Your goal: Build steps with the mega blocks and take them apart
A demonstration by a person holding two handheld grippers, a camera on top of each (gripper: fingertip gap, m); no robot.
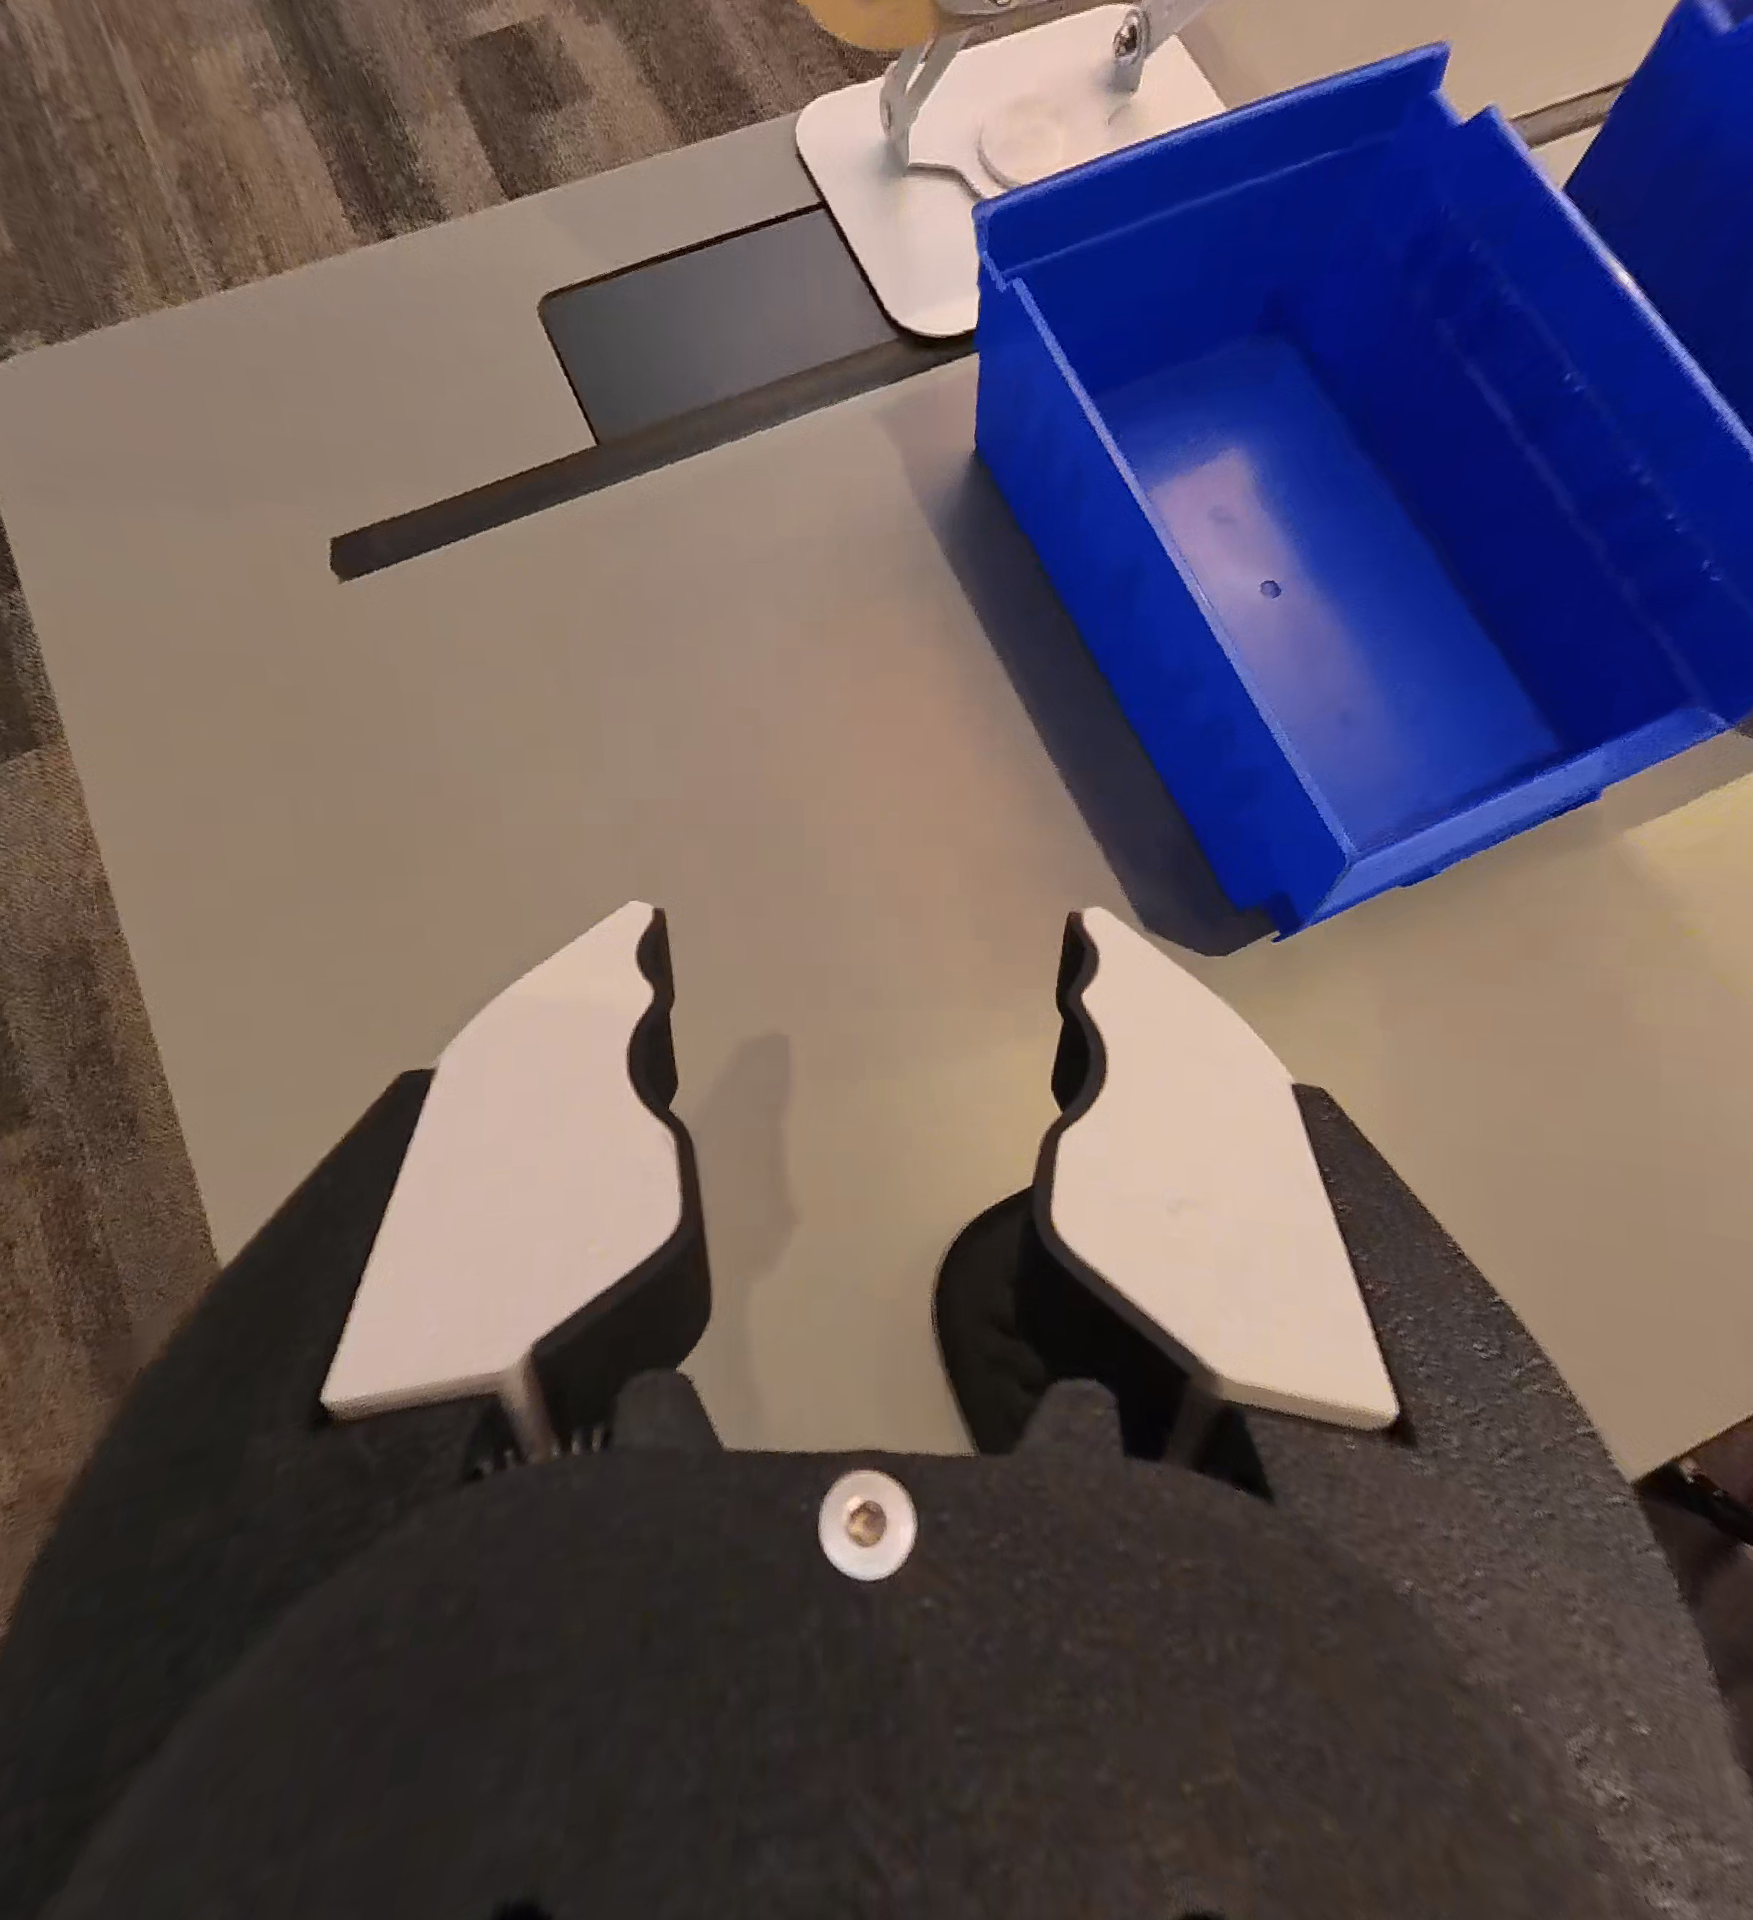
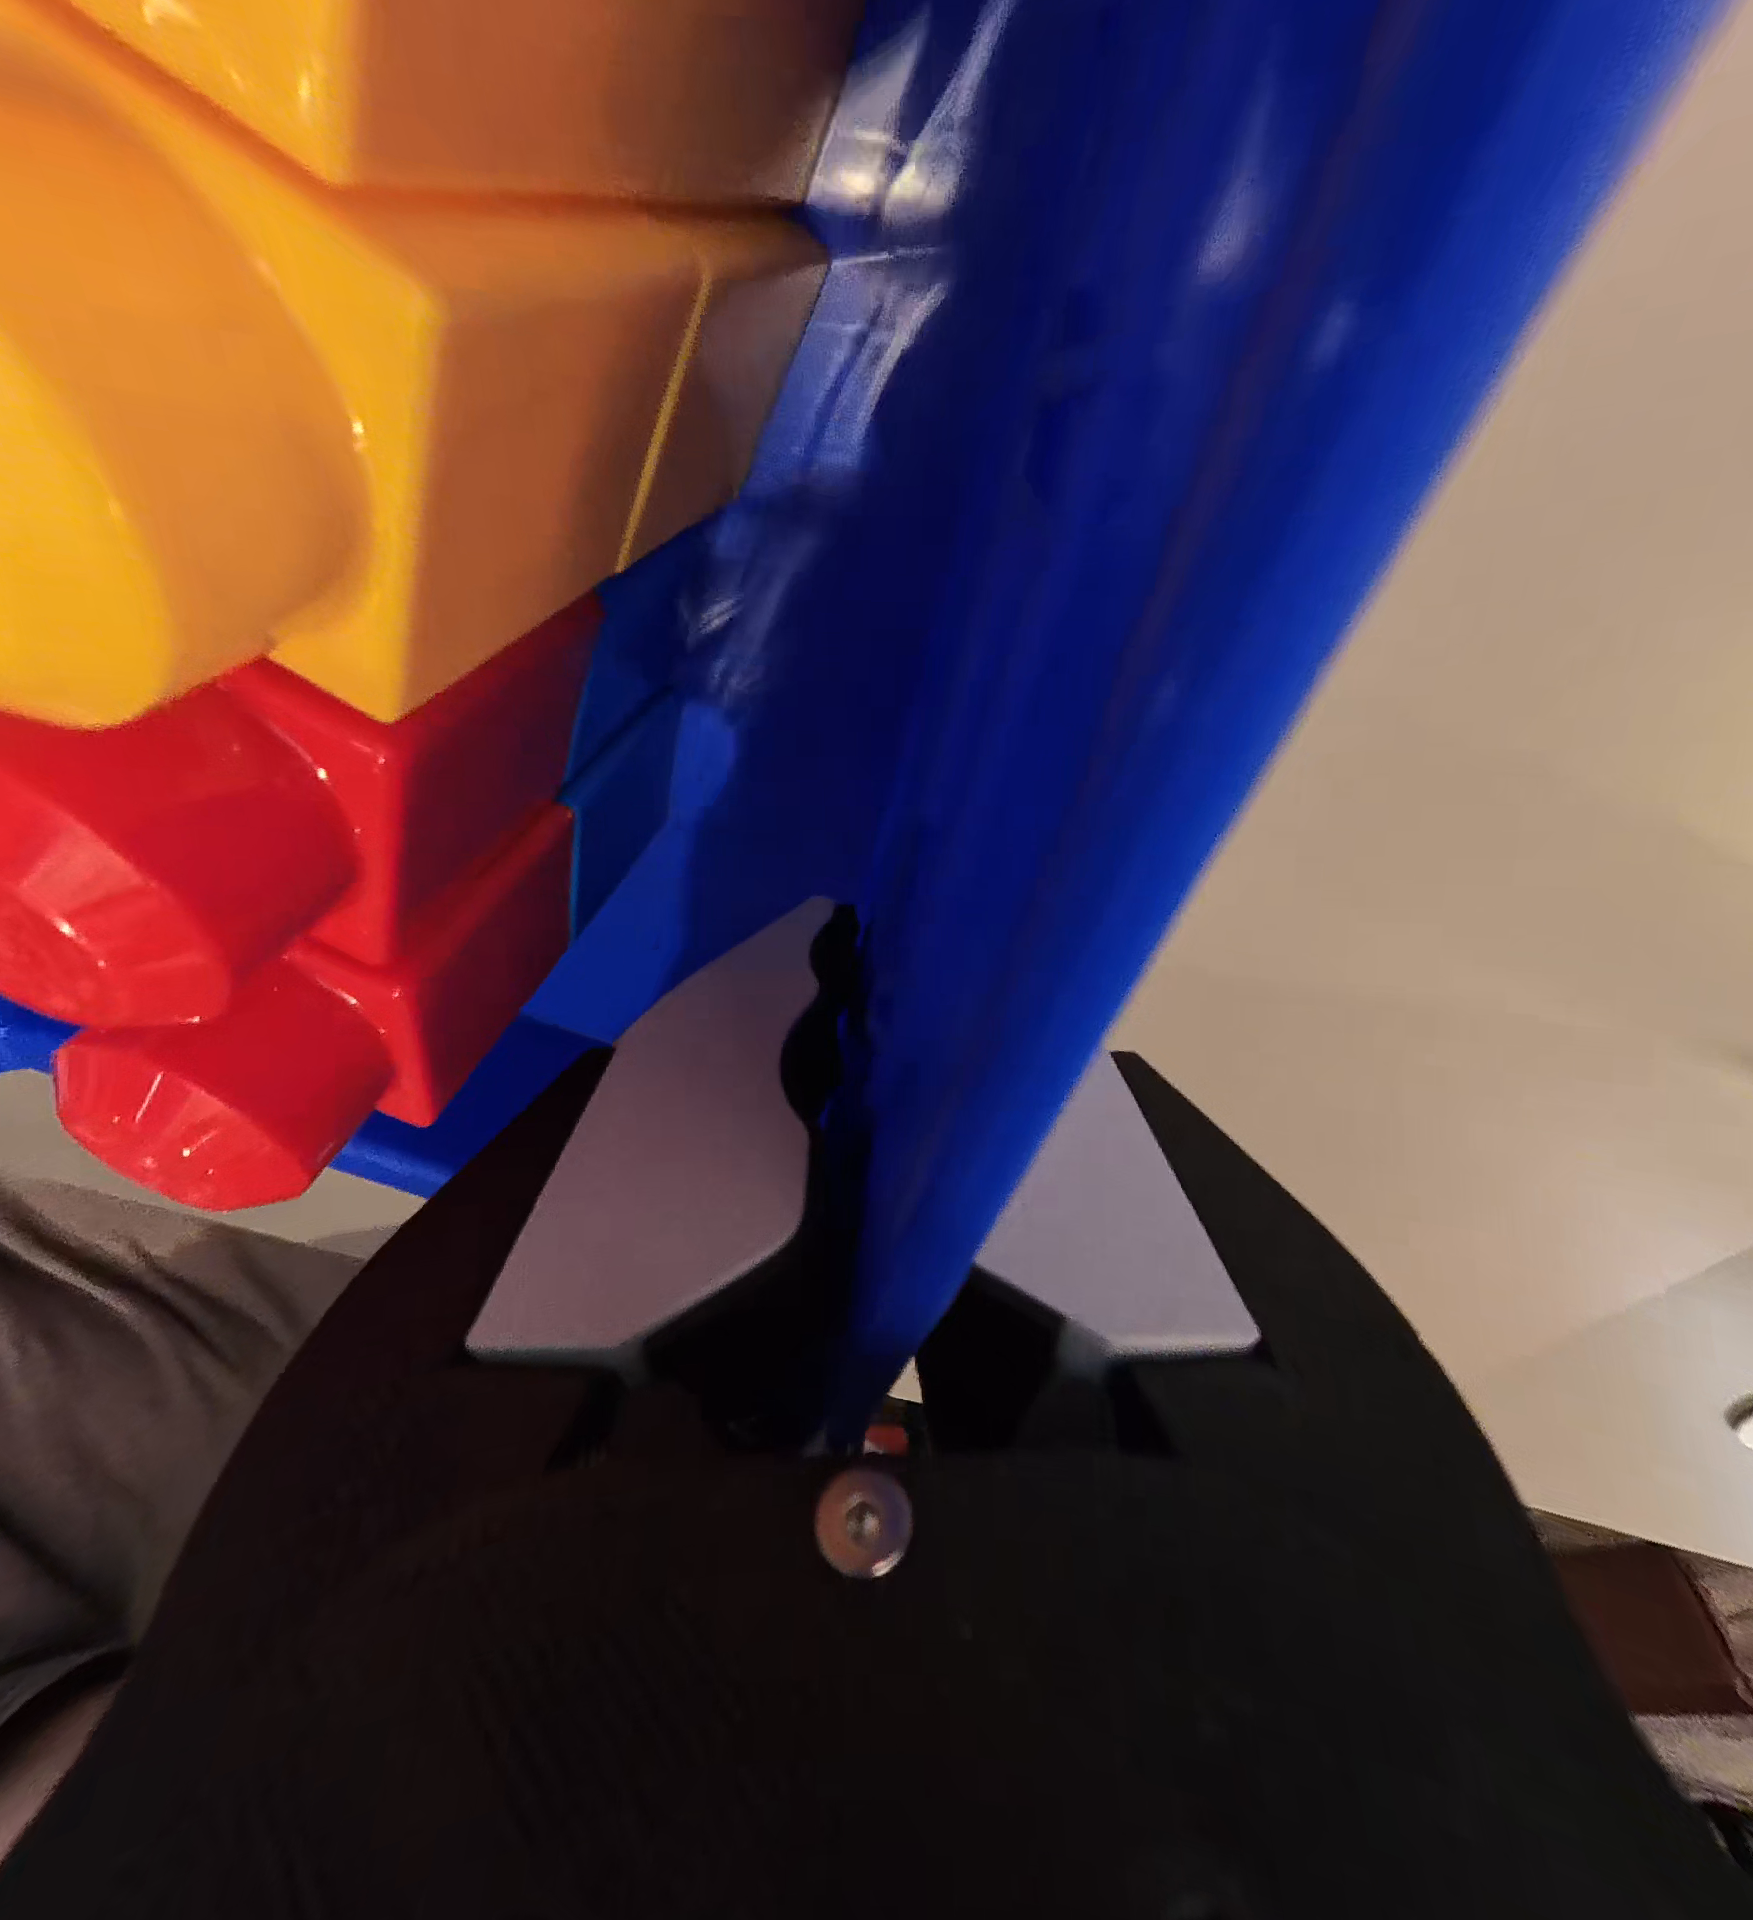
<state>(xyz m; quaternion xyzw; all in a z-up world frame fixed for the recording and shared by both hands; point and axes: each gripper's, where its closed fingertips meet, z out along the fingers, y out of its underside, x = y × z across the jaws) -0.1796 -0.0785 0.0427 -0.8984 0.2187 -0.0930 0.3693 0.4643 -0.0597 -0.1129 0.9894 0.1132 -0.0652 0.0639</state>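
bins come first: in the left wrist view an open blue bin [image 1: 1371, 499] sits on the grey surface [image 1: 539, 727] toward two o'clock, and we see nothing inside it but its bare floor. a second blue bin [image 1: 1724, 208] shows only as a corner at one o'clock, close beside the first; whether they touch we cannot tell. our left tool [image 1: 864, 935] hangs released over bare surface, jaws spread with nothing between them.

in the right wrist view our right tool [image 2: 856, 997] is clenched on the thin wall of a blue bin [image 2: 1111, 520], one finger inside the bin and one outside. the wall runs from six o'clock up toward one o'clock, so the bin looks tipped.

inside it, filling nine to eleven o'clock, lie the mega blocks. a yellow block [image 2: 384, 416] is glossy, with a large round stud; another yellow one [image 2: 560, 94] lies above it. two red blocks [image 2: 436, 831] sit below, at eight o'clock. the studs of the lower yellow block and the red ones point toward eight o'clock. we cannot tell their long axes, since the frame edge cuts them off.
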